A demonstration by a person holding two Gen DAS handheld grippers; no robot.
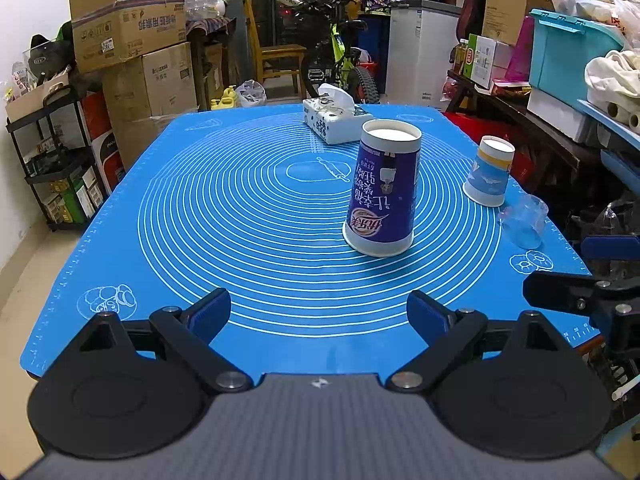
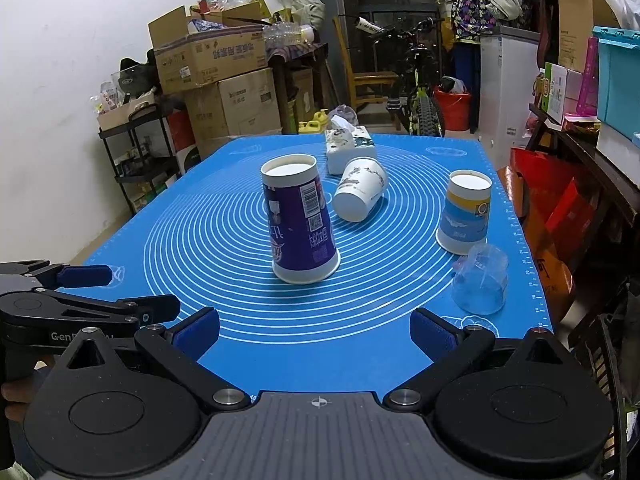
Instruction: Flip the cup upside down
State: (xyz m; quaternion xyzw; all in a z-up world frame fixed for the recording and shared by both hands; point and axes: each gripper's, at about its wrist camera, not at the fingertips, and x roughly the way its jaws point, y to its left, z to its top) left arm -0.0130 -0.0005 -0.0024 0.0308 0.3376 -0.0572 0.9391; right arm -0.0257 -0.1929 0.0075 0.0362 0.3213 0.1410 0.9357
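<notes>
A tall purple paper cup [image 1: 383,190] [image 2: 299,224] stands upside down on the blue mat [image 1: 240,216] [image 2: 200,236]. A white patterned cup [image 2: 360,190] lies on its side behind it, hidden in the left wrist view. A light-blue cup with a yellow band [image 1: 489,171] [image 2: 465,212] stands upside down at the right. A clear plastic cup [image 1: 524,220] [image 2: 480,280] stands upside down near the mat's right edge. My left gripper [image 1: 319,314] and right gripper [image 2: 315,330] are open and empty, near the mat's front edge, well short of the cups.
A white tissue box [image 1: 334,118] [image 2: 348,146] sits at the mat's far end. Stacked cardboard boxes [image 1: 132,40], a black shelf [image 1: 52,160], a bicycle [image 2: 416,92] and a cluttered table [image 1: 560,92] surround the table. The left gripper also shows at the left in the right wrist view [image 2: 80,300].
</notes>
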